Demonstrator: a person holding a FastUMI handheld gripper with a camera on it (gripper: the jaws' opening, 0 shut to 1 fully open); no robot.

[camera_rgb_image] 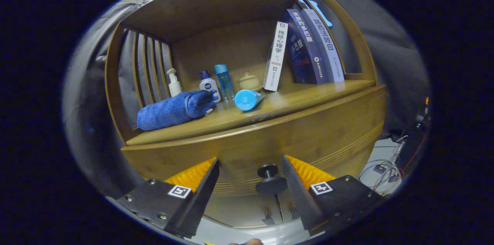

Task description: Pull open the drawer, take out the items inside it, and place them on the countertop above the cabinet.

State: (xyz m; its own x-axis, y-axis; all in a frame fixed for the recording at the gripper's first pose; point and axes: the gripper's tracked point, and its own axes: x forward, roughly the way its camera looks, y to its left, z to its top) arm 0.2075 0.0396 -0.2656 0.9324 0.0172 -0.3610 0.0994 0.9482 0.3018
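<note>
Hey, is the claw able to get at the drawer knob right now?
Probably yes. The claw is open, and the drawer knob sits between its fingers, nearer the right one, with nothing in between.

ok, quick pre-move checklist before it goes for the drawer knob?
1. Fingers apart: ok, gripper is open.
2. Knob between the fingers: ok, though nearer the right-hand one.
3. Fingers touching the knob: not ok, gaps on both sides.
4. Drawer front shut: it looks shut; pull not yet begun.
5. Free spot on countertop: ok, bare wood in front of the books.
6. Drawer contents: cannot tell, hidden.
</note>
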